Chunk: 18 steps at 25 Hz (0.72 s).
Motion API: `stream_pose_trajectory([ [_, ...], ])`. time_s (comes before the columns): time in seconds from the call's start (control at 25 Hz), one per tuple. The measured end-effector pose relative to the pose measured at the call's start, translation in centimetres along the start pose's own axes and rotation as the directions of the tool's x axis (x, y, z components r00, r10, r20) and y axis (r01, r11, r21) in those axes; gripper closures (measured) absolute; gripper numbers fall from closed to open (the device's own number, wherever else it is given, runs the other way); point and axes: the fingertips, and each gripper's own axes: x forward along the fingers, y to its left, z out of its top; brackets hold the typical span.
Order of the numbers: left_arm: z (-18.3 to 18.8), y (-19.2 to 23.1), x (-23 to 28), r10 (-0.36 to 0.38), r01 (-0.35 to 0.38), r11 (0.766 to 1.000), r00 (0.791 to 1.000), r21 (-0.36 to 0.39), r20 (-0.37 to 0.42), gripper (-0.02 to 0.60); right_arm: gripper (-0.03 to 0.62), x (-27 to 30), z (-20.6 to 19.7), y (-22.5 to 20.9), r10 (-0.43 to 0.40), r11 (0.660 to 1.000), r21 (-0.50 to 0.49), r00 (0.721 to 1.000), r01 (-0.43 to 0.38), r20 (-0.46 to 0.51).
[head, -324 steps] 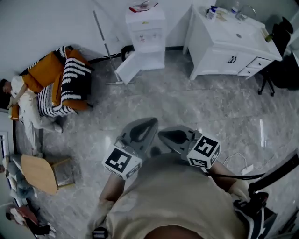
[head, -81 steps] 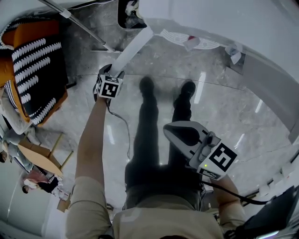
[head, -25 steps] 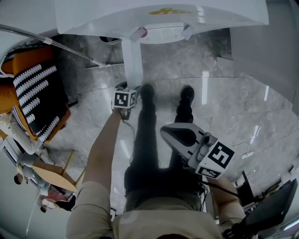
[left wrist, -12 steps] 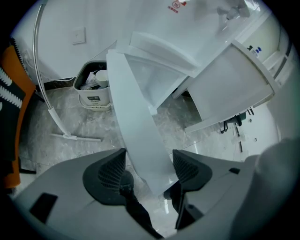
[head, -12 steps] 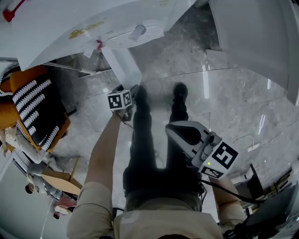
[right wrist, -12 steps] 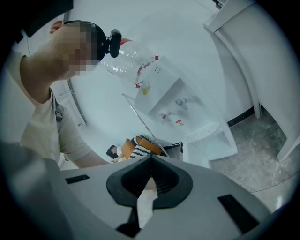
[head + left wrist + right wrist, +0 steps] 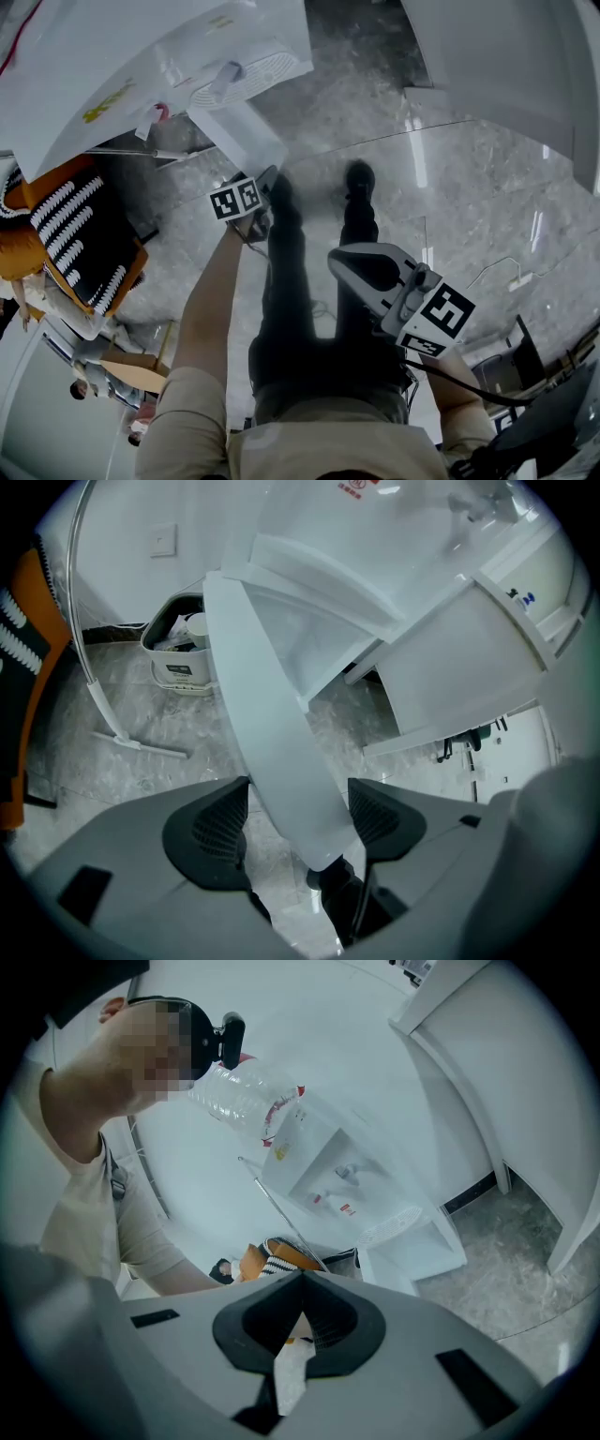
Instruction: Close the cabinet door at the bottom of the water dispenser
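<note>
Straddling the cabinet door [image 7: 267, 714] at its free edge, the left hand-held gripper [image 7: 298, 817] has just been opening, jaws spread; the door, ajar, runs ahead to the water dispenser [image 7: 375, 546]. The right hand-held gripper [image 7: 298, 1321], pressed together, is farther.

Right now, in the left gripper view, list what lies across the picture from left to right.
Orange striped chair → thin pole → waste bin → open cabinet door → white vanity cabinet.
</note>
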Motion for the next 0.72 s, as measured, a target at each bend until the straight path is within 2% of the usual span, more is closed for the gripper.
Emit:
stream_pose_trajectory([
  [0.32,0.2,-0.5,0.6,-0.008,0.008,0.999,1.0,-0.048,0.017,0.278,0.579,1.1,-1.1,-0.7,0.014,1.0,0.005,0.999,-0.013,-0.033],
  [0.6,0.4,-1.4,1.5,-0.033,0.031,0.998,0.999,-0.049,-0.027,0.27,0.579,2.3,-1.6,-0.8,0.017,0.999,0.029,0.999,-0.015,-0.047],
  [0.72,0.6,-0.3,1.3,-0.017,0.015,0.997,1.0,-0.07,-0.018,0.268,0.579,3.5,-2.4,-1.4,0.039,0.999,0.026,0.997,-0.038,-0.073],
])
